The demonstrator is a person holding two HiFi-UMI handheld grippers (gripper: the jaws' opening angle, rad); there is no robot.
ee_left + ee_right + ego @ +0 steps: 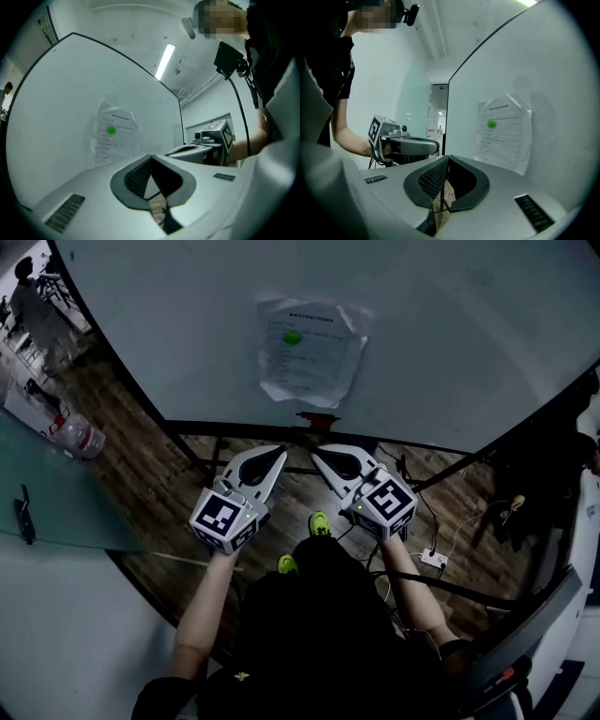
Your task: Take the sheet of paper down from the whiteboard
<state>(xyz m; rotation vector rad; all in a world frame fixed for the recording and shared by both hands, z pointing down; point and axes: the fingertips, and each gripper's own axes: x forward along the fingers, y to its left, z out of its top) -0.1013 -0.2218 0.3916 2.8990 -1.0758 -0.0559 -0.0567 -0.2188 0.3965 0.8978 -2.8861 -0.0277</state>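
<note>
A crumpled printed sheet of paper (pixel 311 351) hangs on the whiteboard (pixel 450 324), pinned near its top by a round green magnet (pixel 292 337). In the left gripper view the sheet of paper (pixel 112 138) is ahead and slightly left; in the right gripper view the sheet of paper (pixel 504 136) is ahead to the right. My left gripper (pixel 277 457) and right gripper (pixel 319 457) sit side by side below the board's lower edge, short of the paper. Both are shut with nothing between the jaws.
A red piece (pixel 313 419) sits on the whiteboard's bottom rail just under the paper. The board's black stand legs (pixel 211 457) and cables with a power strip (pixel 433 559) cross the wooden floor. A glass table (pixel 47 493) and plastic bottle (pixel 77 435) are at left.
</note>
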